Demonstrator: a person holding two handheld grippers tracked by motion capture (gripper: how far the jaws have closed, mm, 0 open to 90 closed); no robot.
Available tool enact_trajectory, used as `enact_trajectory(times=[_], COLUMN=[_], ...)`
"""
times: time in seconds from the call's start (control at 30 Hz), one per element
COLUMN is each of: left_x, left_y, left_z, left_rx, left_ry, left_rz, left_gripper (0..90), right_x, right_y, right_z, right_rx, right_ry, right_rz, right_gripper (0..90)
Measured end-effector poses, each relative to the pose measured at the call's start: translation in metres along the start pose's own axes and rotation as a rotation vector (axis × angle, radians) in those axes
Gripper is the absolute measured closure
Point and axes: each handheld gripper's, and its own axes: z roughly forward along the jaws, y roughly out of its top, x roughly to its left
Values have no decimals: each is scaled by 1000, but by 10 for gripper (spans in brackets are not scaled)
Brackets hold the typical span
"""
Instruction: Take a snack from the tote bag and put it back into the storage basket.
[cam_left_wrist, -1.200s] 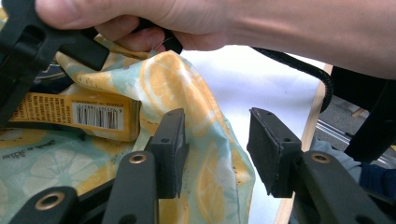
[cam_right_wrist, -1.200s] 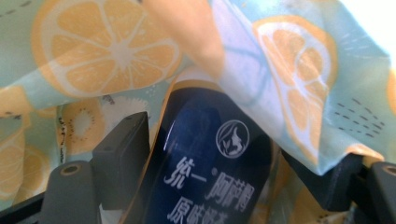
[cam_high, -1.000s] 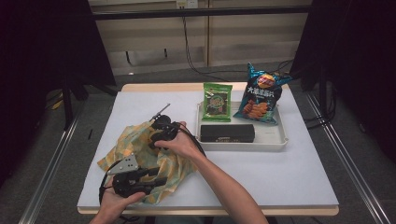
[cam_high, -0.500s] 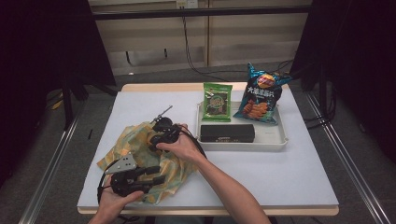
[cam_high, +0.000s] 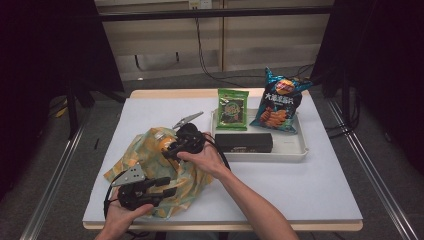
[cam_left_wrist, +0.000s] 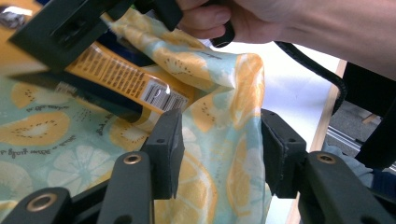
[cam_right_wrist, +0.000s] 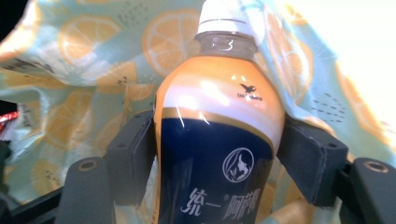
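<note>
Near the table's near-left corner, the right gripper (cam_right_wrist: 219, 154) pinches a full bottle (cam_right_wrist: 217, 140) by its body, inside the mouth of the lemon-print cloth bag (cam_high: 150, 160). The bottle looks heavy, rigid and slick, so mid-body is the safest hold. The left gripper (cam_left_wrist: 219, 154) clamps a fold of the limp bag.

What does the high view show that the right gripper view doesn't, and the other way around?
High view alone: the white tray with a green snack pack, a blue chip bag and a black box, plus the left gripper at the bag's near edge.

Right gripper view alone: the bottle close up, white cap, orange and navy label, pressed between the right gripper fingers.

Both: the lemon-print bag around the bottle.
</note>
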Motion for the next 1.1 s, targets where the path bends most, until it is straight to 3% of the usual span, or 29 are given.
enact_trajectory(times=[0.23,0.53,0.8,1.1], left_x=[0,-2,-7,-7], left_y=[0,0,0,0], left_z=[0,-1,0,1], left_rx=[-1,-22,-22,-14], left_ry=[5,-10,-46,-54], left_rz=[-5,4,23,25], left_gripper=[530,495,593,600], right_x=[1,11,19,28], right_y=[-6,-22,-36,-43], right_z=[-19,-38,-49,-49], right_rx=[-111,-171,-172,-167], right_ry=[7,26,38,39], right_rz=[-9,-69,-129,-158], right_gripper=[309,309,304,299])
